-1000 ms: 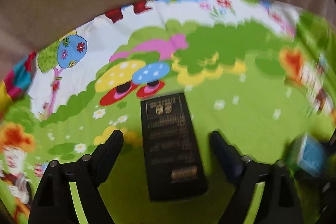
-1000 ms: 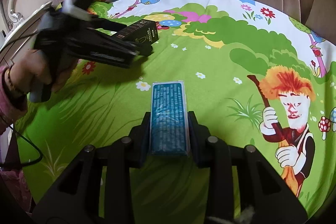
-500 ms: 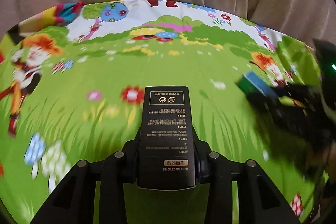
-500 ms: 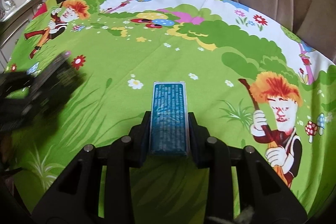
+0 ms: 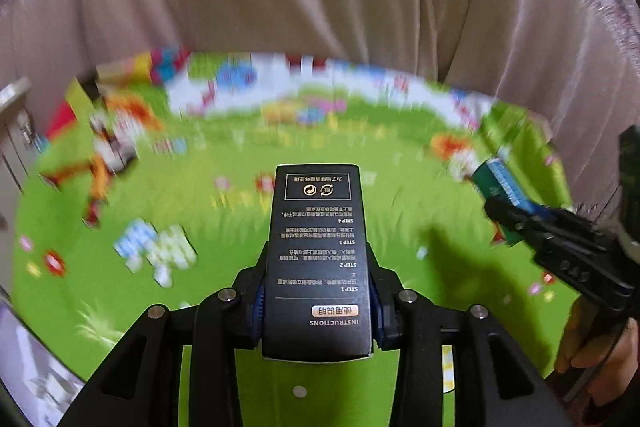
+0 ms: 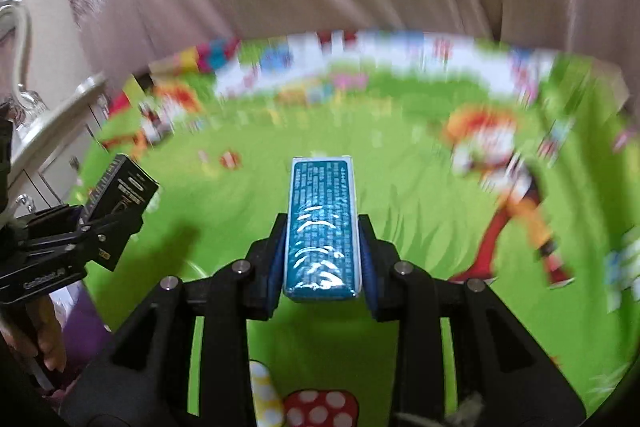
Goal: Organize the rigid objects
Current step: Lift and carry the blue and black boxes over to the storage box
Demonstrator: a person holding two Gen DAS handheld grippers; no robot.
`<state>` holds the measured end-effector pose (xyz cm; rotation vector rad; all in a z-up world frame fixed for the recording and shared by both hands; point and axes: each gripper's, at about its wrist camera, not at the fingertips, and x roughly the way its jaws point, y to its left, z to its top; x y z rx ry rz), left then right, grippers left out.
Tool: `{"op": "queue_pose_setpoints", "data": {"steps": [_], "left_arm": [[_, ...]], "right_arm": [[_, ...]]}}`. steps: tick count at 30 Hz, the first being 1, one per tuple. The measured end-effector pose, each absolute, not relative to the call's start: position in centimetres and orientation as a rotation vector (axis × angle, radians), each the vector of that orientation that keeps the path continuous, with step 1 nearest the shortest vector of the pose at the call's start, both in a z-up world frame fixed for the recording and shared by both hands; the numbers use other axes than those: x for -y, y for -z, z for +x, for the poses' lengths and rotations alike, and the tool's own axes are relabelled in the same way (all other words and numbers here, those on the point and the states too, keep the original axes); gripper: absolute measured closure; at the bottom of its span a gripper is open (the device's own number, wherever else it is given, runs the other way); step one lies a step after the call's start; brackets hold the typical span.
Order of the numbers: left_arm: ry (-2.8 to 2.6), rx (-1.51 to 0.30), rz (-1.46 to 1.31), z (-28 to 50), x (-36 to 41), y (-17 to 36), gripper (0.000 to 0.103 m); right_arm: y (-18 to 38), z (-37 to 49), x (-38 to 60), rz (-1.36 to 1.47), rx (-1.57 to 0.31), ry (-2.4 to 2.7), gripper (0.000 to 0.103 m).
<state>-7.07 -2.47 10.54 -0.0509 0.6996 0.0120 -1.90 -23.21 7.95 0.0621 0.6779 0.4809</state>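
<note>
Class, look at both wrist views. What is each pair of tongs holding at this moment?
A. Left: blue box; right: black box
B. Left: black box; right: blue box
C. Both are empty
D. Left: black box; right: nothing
B: the left tongs clamp the black box printed with instructions, and the right tongs clamp the blue box, both above the cartoon-print cloth.

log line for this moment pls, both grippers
left gripper: shut on black box | right gripper: shut on blue box | both boxes off the green cartoon cloth
</note>
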Motion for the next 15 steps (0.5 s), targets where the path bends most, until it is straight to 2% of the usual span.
{"op": "queue_pose_setpoints", "data": {"steps": [5,7,15], "left_arm": [[-0.063,-0.458,0.004,-10.8,2.8,-17.3,0.063],[-0.067,-0.416,0.009,-11.5,2.8,-18.9,0.063],[-0.089,-0.292,0.036,-14.7,2.9,-22.5,0.063]], "right_arm": [[-17.6,-7.5,24.2,0.024,-0.353,-0.442,0.066],[-20.2,-9.4,24.0,0.005,-0.257,-0.426,0.066],[-24.4,-13.9,23.4,0.004,-0.07,-0.411,0.066]]}}
